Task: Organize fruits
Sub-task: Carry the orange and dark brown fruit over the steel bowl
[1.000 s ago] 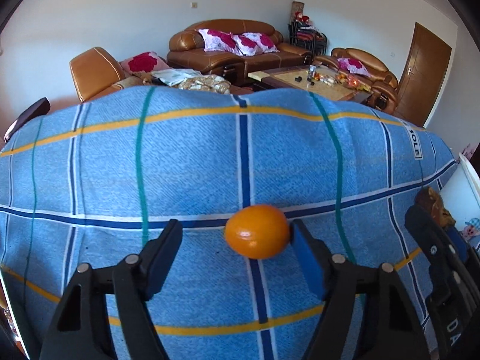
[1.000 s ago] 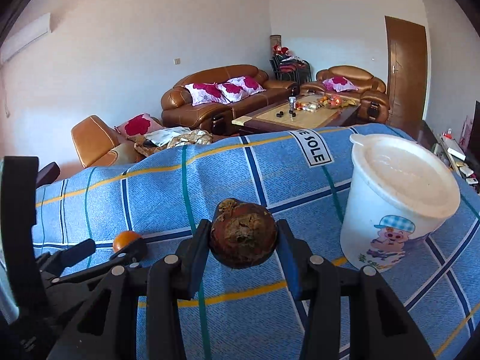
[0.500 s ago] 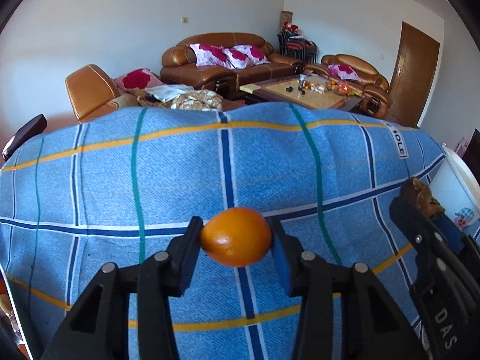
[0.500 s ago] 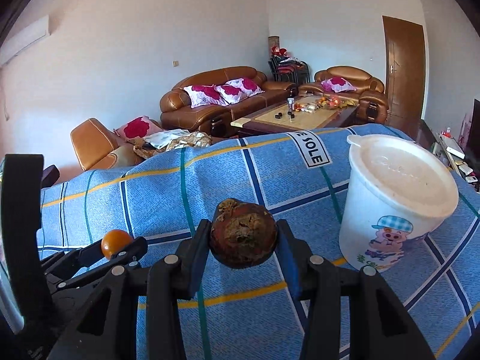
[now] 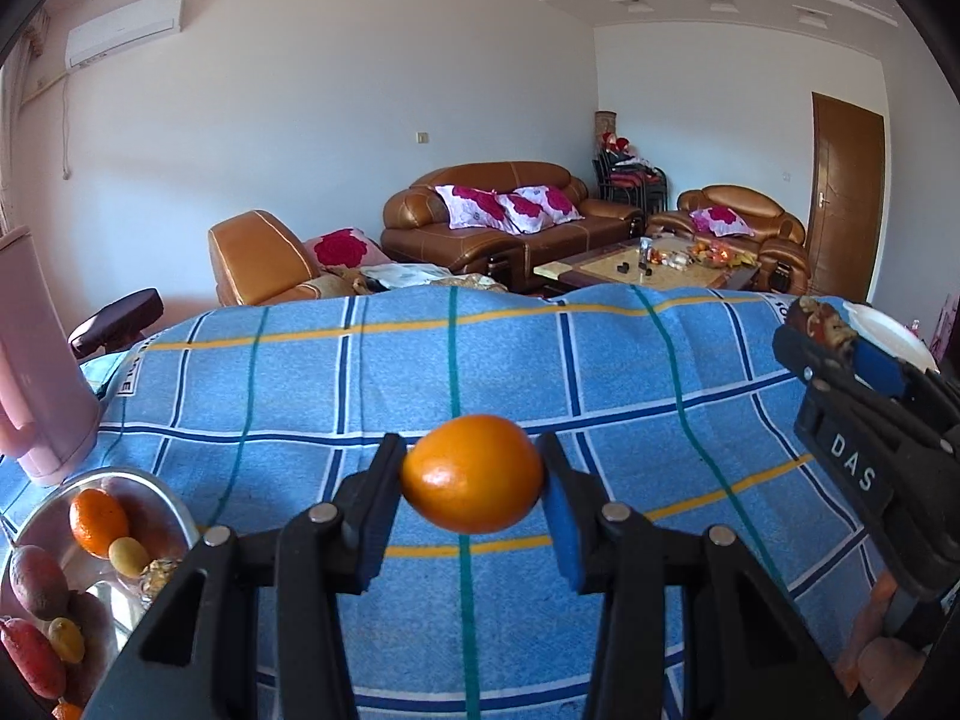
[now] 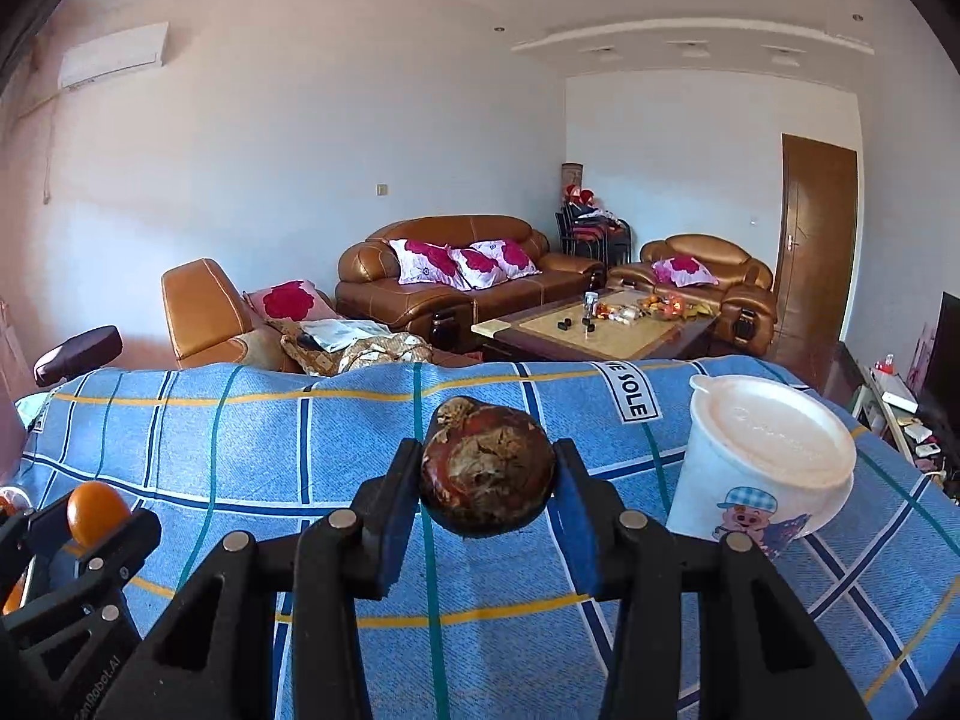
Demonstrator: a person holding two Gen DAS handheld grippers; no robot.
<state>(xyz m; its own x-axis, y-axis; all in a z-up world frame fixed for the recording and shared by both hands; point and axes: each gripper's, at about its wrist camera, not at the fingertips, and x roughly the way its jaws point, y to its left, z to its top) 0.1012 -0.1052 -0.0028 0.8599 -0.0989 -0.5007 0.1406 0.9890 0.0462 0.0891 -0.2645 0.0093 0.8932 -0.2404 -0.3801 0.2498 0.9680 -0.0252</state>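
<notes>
**Both tongs gripping fruit above the blue checked cloth**

The left tongs [image 5: 472, 474] are clenching an orange [image 5: 472, 473] between their two pads, holding it in the air over the blue checked cloth [image 5: 510, 360], dead centre in the left wrist view. At 8 o'clock a glass bowl [image 5: 174, 510] is sitting on the cloth, holding another orange [image 5: 98, 521], small yellow fruits and reddish oblong ones. A pink container [image 5: 36, 360] is standing just behind the bowl at 9 o'clock. At 3 o'clock the right tongs [image 5: 840, 339] are reaching in, carrying a dark fruit [image 5: 821, 318].

In the right wrist view, the right tongs [image 6: 486, 489] are gripping the dark fruit [image 6: 486, 474], a brown, rotten-looking lump with red and tan patches, its sides pressing against both pads. It is hanging above the cloth [image 6: 240, 438] at the middle of the view. At 3 o'clock a white lidded tub [image 6: 762, 468] with a cartoon pig on its side is standing on the cloth, near the dark fruit but apart from it. At 9 o'clock the left tongs [image 6: 96, 516] are showing with the orange [image 6: 96, 513] held in them. Brown sofas [image 6: 462, 276] are lining the room behind, at 12 o'clock.
</notes>
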